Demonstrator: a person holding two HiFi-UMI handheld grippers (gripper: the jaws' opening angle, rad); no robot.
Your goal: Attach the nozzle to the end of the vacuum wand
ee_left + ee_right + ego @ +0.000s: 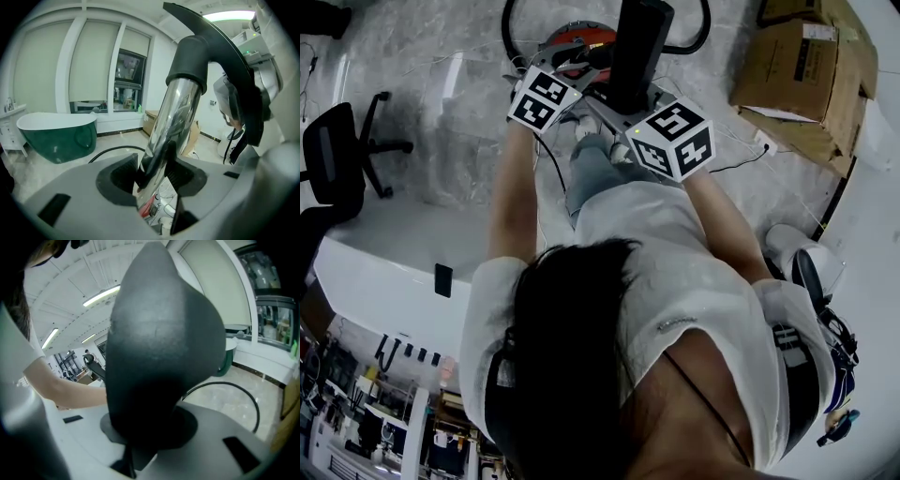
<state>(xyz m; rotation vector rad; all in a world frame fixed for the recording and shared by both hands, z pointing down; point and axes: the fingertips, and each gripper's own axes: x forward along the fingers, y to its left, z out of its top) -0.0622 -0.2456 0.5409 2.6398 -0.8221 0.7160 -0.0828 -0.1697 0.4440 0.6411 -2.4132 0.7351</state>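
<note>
Left gripper (152,183) clamped on chrome wand (173,112), bracing it. Right gripper (140,441) pinching black nozzle (159,348), likely to press socket onto tube end.

The head view's top edge cuts off the nozzle (637,47); the left gripper (154,177) hides the lower wand (176,112).

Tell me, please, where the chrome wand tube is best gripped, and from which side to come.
Probably best: the bare chrome tube, below the black nozzle over its upper end, coming from the side with the jaws across it. The shaft is straight, round and even there, and the joint is left clear. The left gripper holds it so.
</note>
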